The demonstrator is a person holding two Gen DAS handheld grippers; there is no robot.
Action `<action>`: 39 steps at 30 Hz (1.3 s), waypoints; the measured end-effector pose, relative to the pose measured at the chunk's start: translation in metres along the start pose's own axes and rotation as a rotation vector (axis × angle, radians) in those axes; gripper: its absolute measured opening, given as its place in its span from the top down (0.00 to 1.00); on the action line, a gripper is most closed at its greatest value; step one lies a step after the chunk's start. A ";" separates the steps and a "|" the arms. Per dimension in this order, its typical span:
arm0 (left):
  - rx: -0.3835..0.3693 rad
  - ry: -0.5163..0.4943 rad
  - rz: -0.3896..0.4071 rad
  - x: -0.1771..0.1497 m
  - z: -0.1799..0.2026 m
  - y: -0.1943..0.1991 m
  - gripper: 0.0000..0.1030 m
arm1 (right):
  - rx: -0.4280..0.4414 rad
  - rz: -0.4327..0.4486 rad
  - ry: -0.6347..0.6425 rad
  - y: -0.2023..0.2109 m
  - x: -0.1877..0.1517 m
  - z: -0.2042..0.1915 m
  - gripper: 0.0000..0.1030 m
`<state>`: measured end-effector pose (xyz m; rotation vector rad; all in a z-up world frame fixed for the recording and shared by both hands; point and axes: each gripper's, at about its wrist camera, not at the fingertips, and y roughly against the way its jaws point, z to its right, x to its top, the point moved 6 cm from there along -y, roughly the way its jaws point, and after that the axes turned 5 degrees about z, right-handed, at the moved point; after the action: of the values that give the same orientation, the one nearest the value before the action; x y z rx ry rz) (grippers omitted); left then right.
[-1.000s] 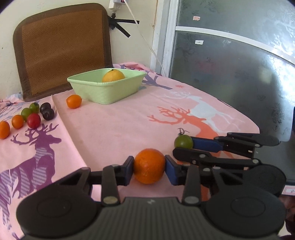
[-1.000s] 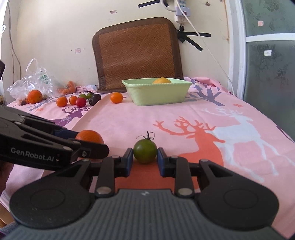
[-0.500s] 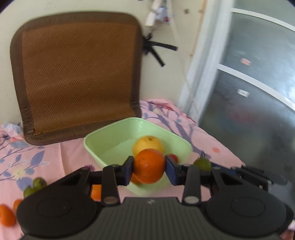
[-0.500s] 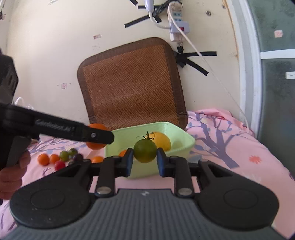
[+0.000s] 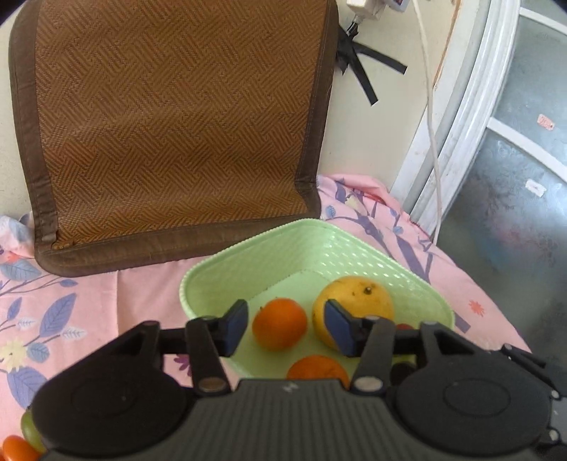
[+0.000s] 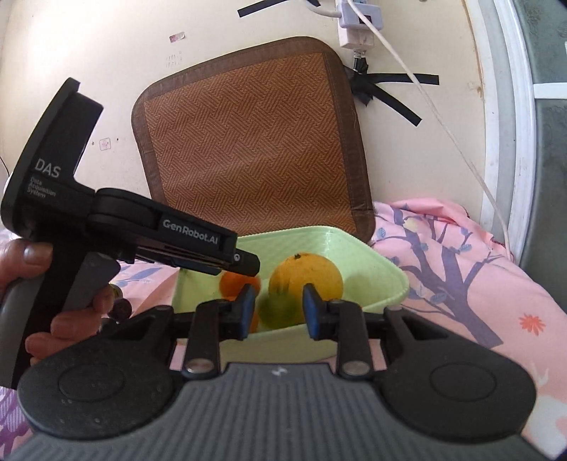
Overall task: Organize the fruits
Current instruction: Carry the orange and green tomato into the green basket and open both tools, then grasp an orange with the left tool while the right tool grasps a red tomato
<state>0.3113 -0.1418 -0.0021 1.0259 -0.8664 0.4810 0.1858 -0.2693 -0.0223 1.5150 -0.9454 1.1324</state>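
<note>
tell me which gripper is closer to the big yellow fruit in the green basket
Left, though it's close. The left gripper hangs open over the basket, one finger right by the yellow fruit. The right gripper is open at the near rim, short of it.

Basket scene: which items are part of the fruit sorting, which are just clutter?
Job: green basket, large yellow citrus, orange, blurred green tomato, left gripper, right gripper.
Clutter: woven mat, power strip, black tape.
</note>
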 end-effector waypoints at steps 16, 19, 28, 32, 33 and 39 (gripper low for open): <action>0.262 0.112 0.180 -0.084 -0.126 0.225 0.48 | 0.170 -0.057 -0.003 0.068 -0.029 -0.087 0.54; 0.264 0.142 0.148 -0.104 -0.142 0.224 0.48 | 0.211 -0.103 0.044 0.057 -0.035 -0.115 0.59; 0.222 0.093 0.120 -0.097 -0.156 0.177 0.48 | 0.280 -0.135 0.167 0.000 -0.023 -0.175 0.60; 0.195 0.085 0.094 -0.095 -0.158 0.160 0.48 | 0.279 -0.160 0.213 -0.017 -0.028 -0.183 0.60; 0.195 0.082 0.091 -0.095 -0.158 0.158 0.48 | 0.278 -0.169 0.217 -0.021 -0.029 -0.183 0.60; 0.199 0.095 0.083 -0.100 -0.162 0.148 0.54 | 0.288 -0.207 0.233 -0.035 -0.036 -0.185 0.60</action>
<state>0.2118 0.0735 -0.0425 1.1421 -0.7892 0.6914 0.1725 -0.0801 -0.0508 1.6226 -0.4708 1.2987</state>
